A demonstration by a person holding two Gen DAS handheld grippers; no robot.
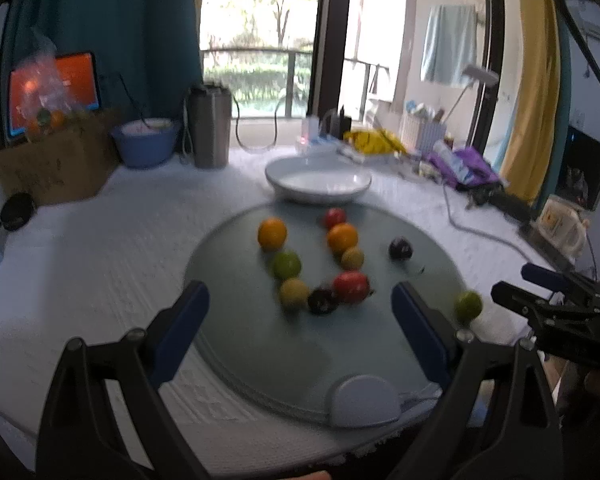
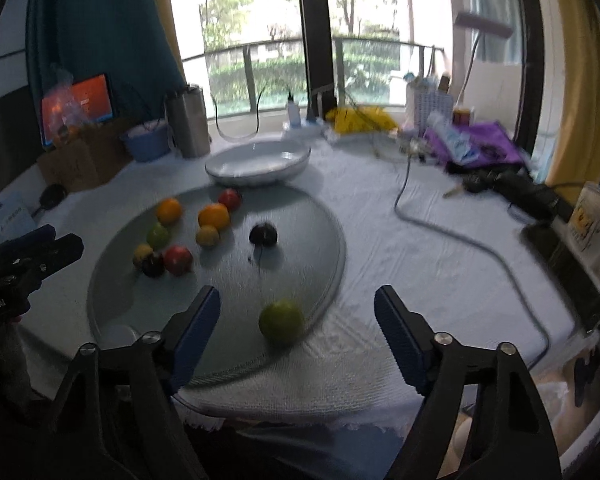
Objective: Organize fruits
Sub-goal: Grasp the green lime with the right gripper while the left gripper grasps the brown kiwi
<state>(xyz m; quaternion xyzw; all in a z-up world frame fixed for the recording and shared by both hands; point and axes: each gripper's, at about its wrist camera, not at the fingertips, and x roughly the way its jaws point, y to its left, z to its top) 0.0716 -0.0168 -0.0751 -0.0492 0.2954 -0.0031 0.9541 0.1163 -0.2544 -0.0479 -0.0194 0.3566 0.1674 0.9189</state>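
We hold the right gripper (image 2: 298,334) with jaws spread wide and nothing between the pads; the green lime (image 2: 281,321) lies just ahead of them, slightly toward the left finger, on the rim of the glass turntable (image 2: 228,344). The left gripper (image 1: 300,322) is likewise wide and empty – the fruit cluster, with the red apple (image 1: 351,287) nearest, sits ahead of its fingertips. The white bowl (image 2: 256,166) stands well beyond, empty. Risks, as we judge them: an off-centre closure nudges the round lime off the rim onto the cloth; a pad pressing the glass rotates the turntable – the fruits roll; both views are blurred, so aim is uncertain
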